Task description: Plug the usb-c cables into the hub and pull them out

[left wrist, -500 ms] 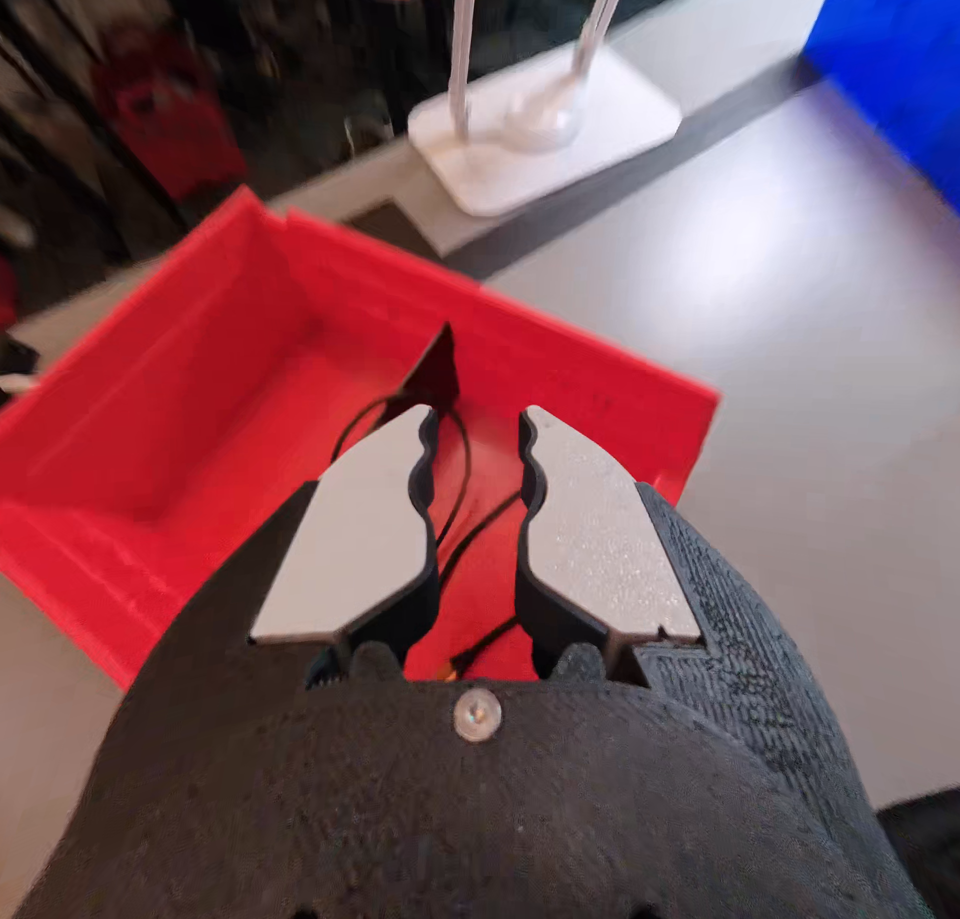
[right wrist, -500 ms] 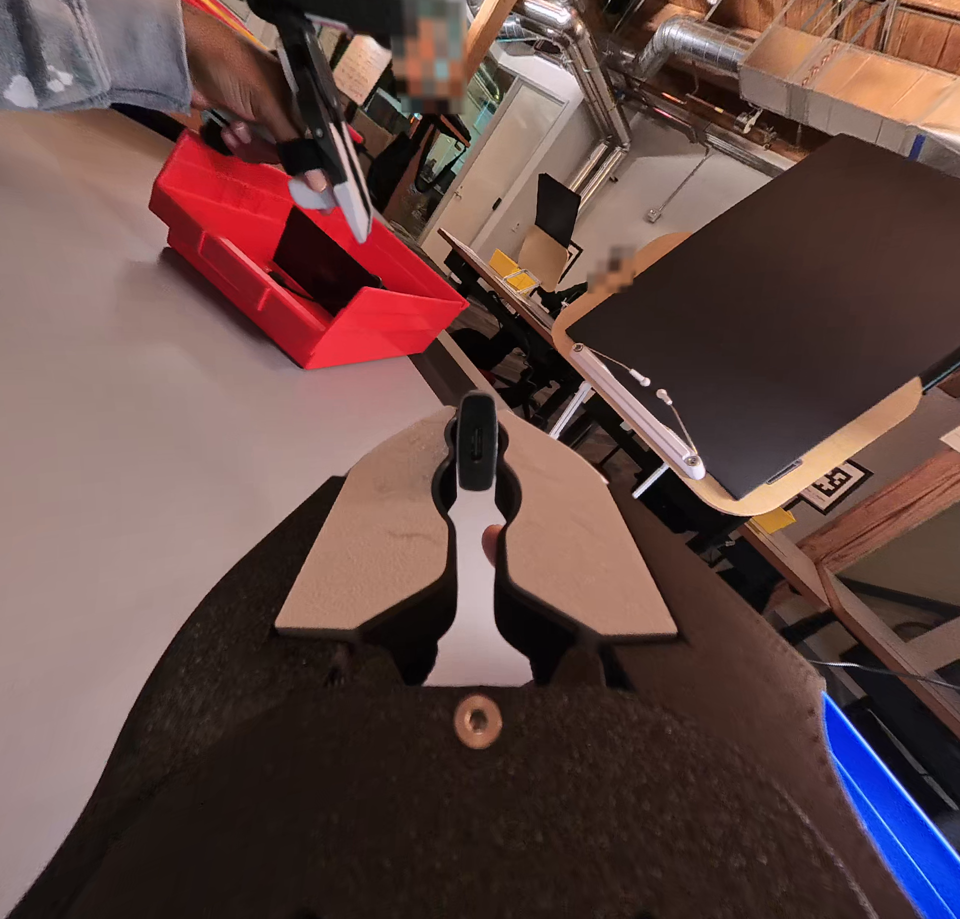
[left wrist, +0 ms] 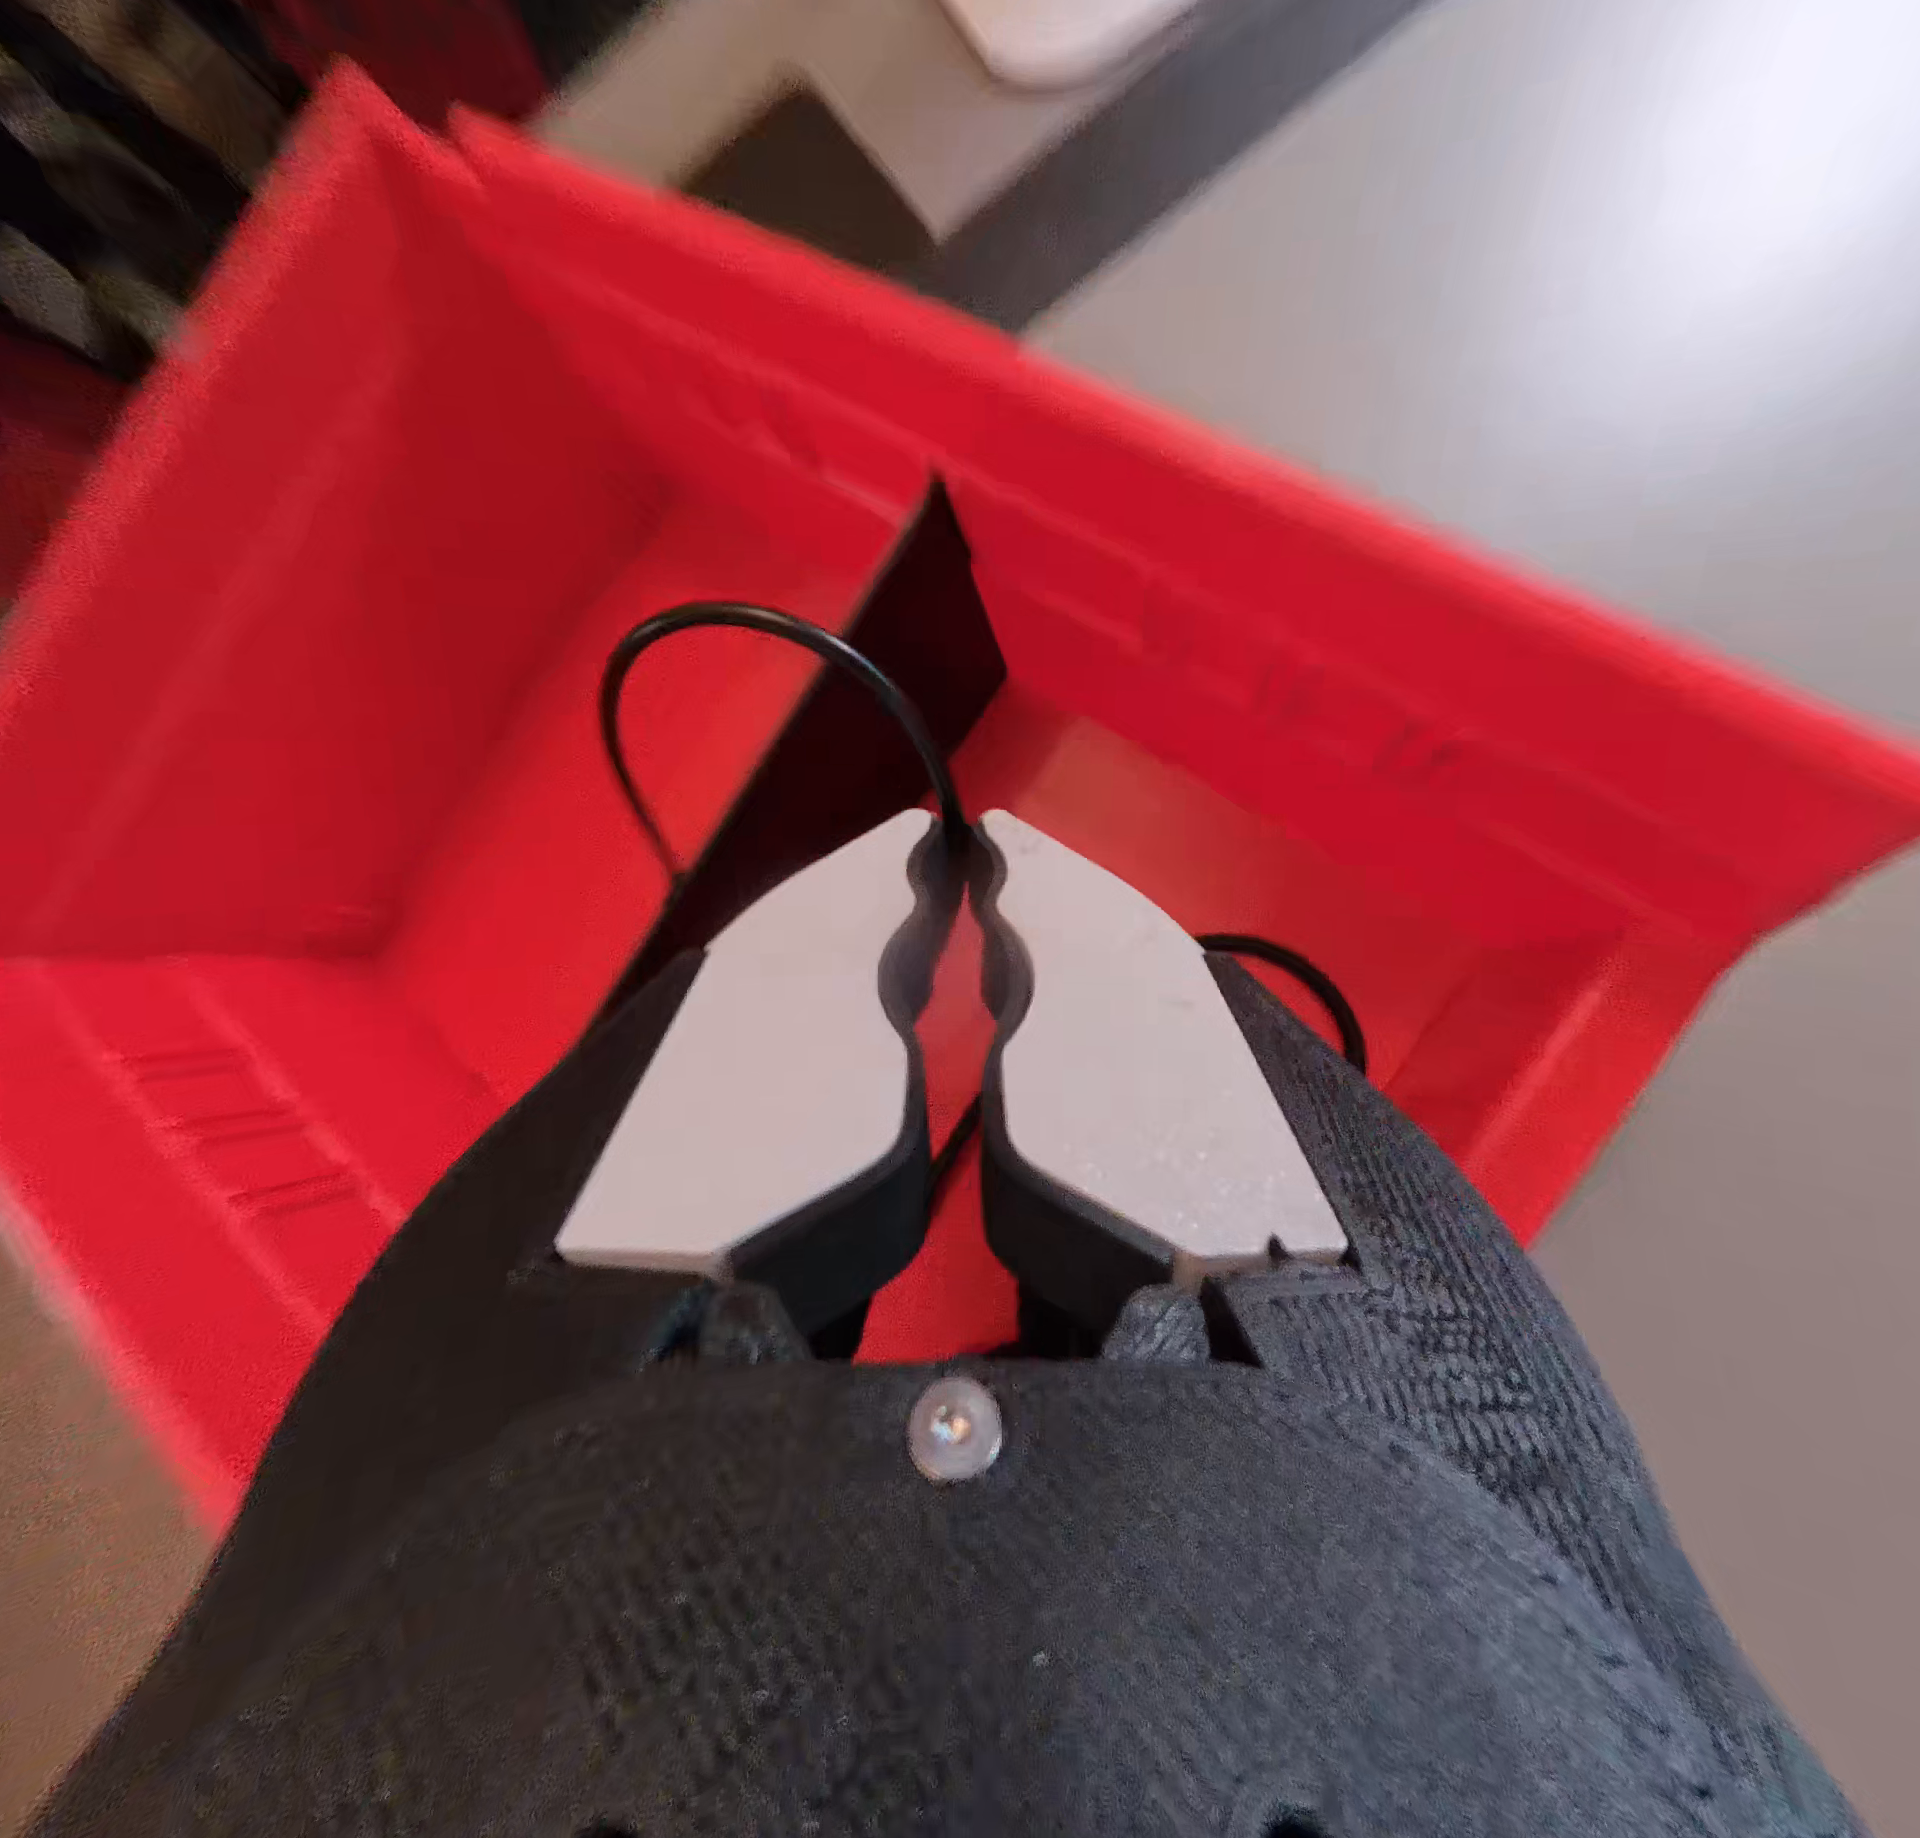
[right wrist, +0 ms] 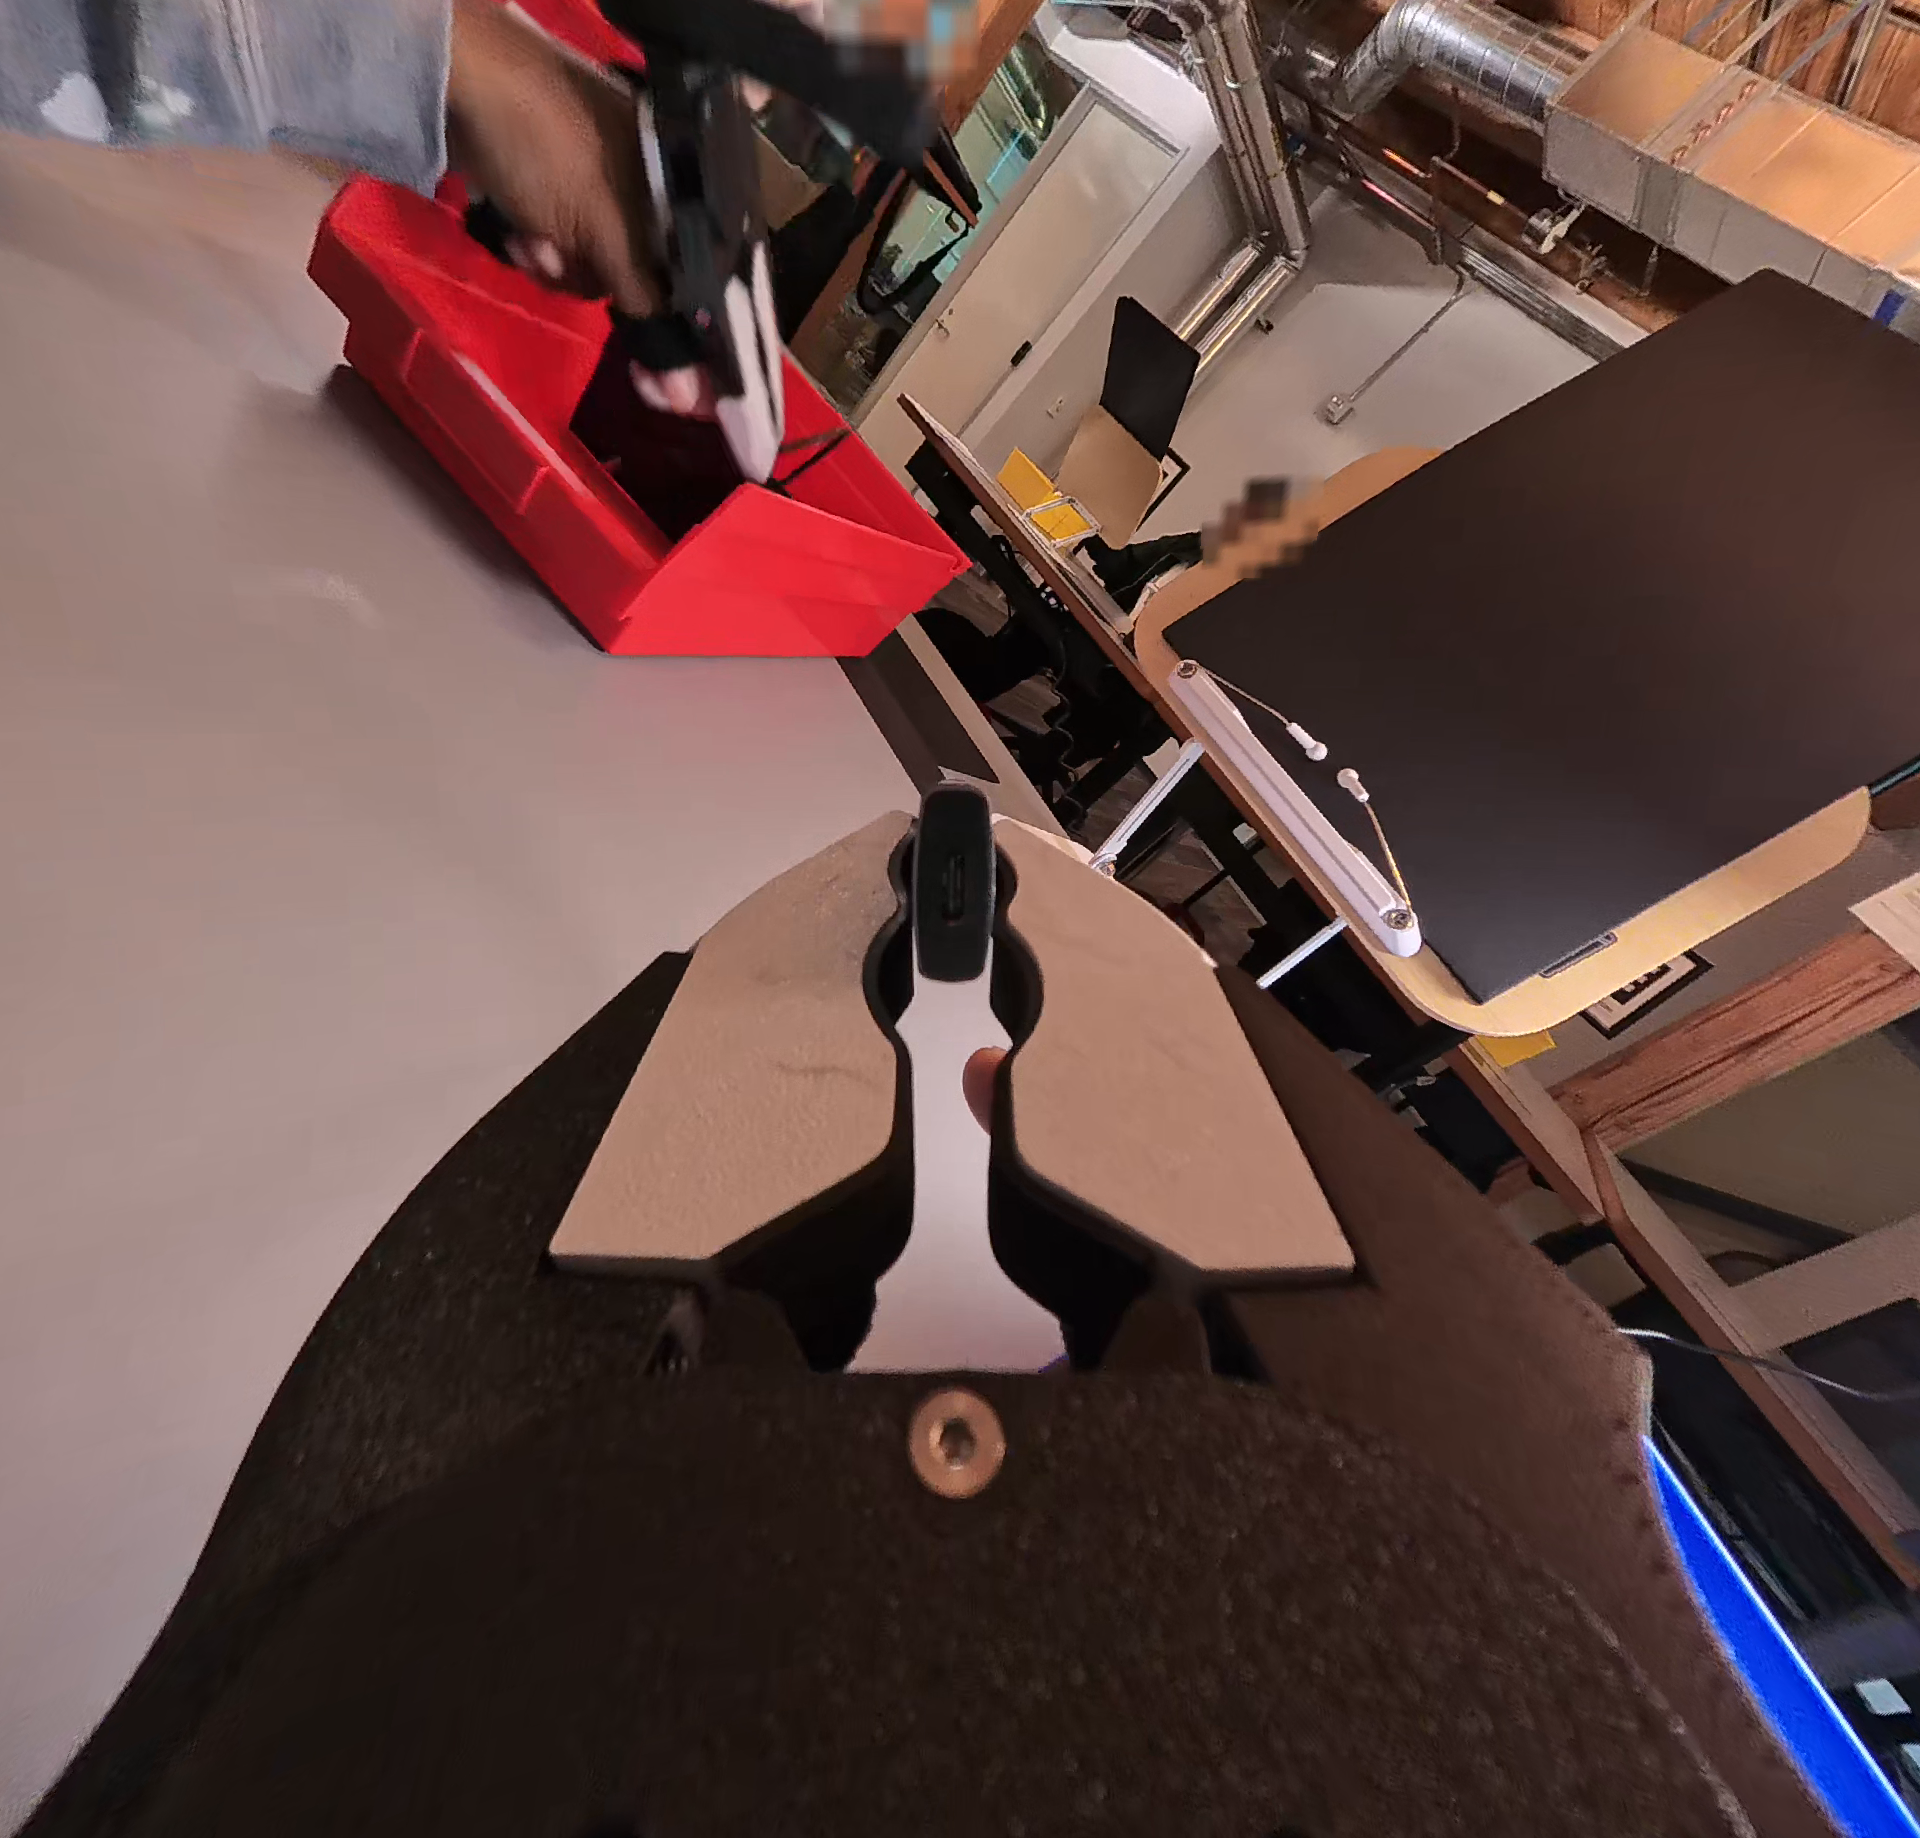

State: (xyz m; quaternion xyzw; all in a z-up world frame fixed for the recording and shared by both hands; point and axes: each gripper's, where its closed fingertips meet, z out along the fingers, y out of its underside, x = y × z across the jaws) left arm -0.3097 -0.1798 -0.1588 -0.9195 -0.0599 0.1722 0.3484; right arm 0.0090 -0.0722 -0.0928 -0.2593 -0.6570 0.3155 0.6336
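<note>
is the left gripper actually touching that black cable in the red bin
Touching. In the left wrist view the left gripper has its fingertips closed on the black cable, which loops up out of the pinch over the red bin.

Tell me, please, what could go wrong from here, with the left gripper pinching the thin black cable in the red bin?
1. The left gripper holds the black cable only at its very tips, so the cable may slip out when lifted.
2. The cable loops across the black divider in the red bin; pulling could snag it or drag the bin.
3. The right gripper clamps the hub near its tips, so plugging force might twist it.
</note>
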